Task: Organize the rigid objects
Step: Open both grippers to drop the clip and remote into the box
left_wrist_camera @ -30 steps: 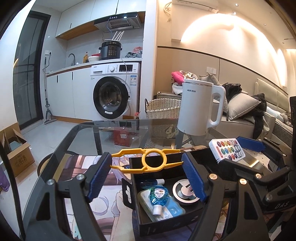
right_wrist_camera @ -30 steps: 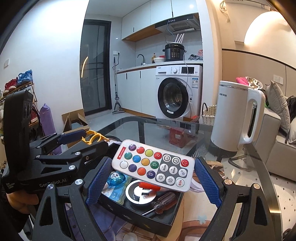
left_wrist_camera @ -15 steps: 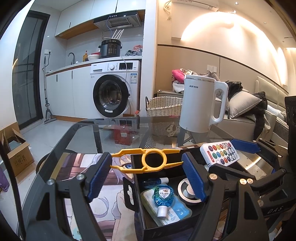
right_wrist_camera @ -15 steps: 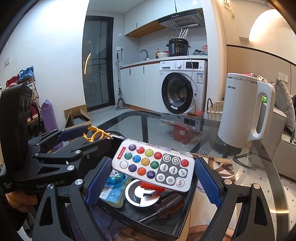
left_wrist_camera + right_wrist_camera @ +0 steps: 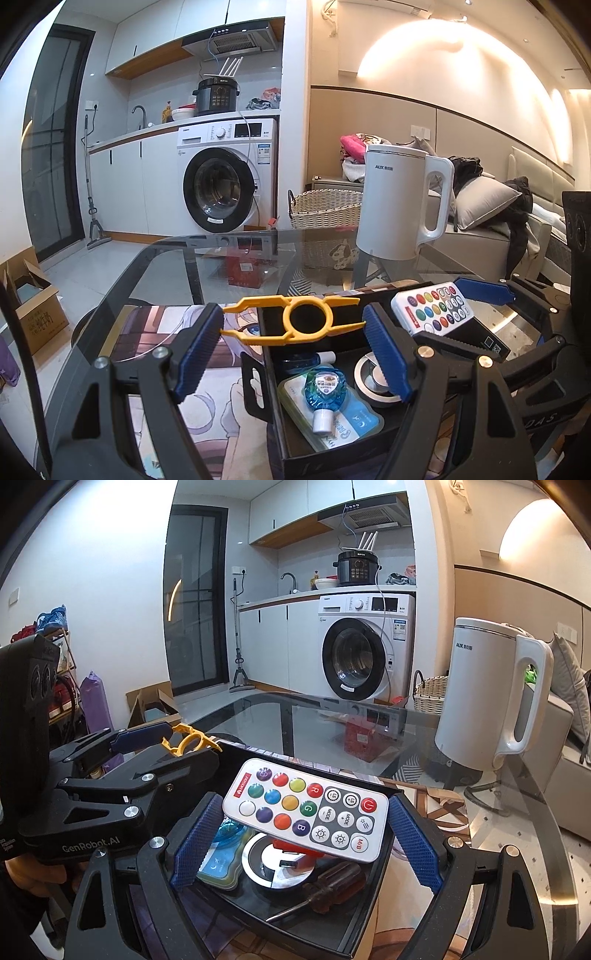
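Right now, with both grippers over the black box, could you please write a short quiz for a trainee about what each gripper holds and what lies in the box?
1. True or false: the right gripper is shut on the remote.
2. Multiple choice: what does the left gripper hold? A) screwdriver B) yellow tool C) blue bottle
3. Fill in: the white kettle stands on the ____ table, outside the box.

Key
1. True: the remote sits between its pads, above the box.
2. B: the yellow tool spans between its pads. The screwdriver and the blue bottle lie in the box.
3. Glass table.
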A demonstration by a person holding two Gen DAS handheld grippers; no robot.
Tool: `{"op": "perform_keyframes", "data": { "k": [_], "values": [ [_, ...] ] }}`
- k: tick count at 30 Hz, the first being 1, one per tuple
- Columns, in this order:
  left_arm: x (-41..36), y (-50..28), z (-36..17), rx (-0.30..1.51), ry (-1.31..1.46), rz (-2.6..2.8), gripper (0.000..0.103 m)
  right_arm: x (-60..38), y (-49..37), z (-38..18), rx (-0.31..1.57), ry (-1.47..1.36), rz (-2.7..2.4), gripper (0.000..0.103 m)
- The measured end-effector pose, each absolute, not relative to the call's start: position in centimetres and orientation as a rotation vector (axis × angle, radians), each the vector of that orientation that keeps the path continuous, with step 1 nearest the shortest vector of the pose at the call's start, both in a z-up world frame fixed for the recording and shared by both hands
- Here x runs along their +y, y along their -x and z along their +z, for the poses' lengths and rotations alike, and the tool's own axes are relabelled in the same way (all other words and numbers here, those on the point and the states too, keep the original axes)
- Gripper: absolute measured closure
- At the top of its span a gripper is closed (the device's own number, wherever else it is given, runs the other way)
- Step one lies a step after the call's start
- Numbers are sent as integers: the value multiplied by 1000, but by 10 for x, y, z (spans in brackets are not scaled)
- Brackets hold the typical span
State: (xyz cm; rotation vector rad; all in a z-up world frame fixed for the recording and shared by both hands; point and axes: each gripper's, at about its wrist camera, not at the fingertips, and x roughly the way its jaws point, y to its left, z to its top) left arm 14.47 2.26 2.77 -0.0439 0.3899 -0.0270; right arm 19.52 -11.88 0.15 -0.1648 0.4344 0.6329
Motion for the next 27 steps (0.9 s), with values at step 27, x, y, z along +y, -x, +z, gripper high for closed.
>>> {"op": "perform_keyframes", "data": {
  "k": [27],
  "values": [
    [18,-118,34,398,31,-51,0,-148,-172,2,439,136,570,1]
  ]
}}
